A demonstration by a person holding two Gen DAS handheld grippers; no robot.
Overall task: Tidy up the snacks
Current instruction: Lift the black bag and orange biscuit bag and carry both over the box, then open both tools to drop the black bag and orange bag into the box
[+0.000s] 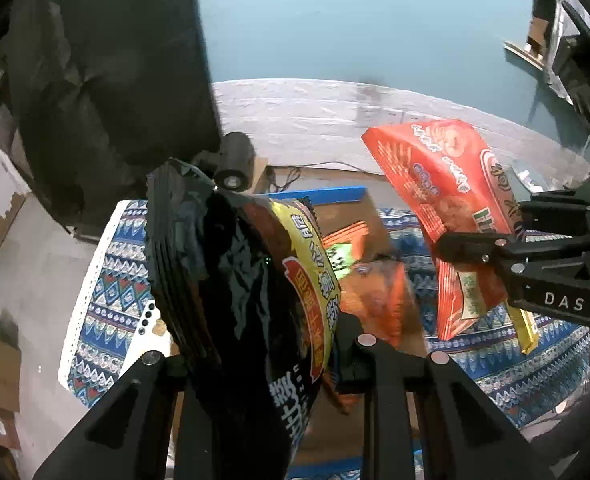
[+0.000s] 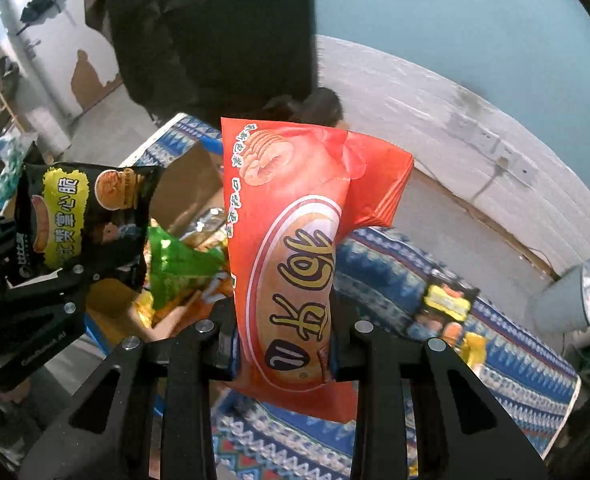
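My left gripper [image 1: 267,360] is shut on a black and yellow snack bag [image 1: 263,288], held upright in the air; the bag also shows in the right wrist view [image 2: 83,216]. My right gripper [image 2: 287,344] is shut on a red-orange snack bag [image 2: 291,248], also held up; the bag [image 1: 447,208] and the right gripper [image 1: 495,256] show at the right of the left wrist view. Below both lies an open cardboard box [image 1: 347,216] with a blue rim that holds several snack bags [image 2: 183,264], green and orange.
The box sits on a blue patterned cloth [image 1: 111,280] over a table. More yellow snack packs [image 2: 447,300] lie on the cloth at the right. A person in dark clothing [image 2: 215,32] stands behind the table. A white wall base [image 1: 335,112] runs behind.
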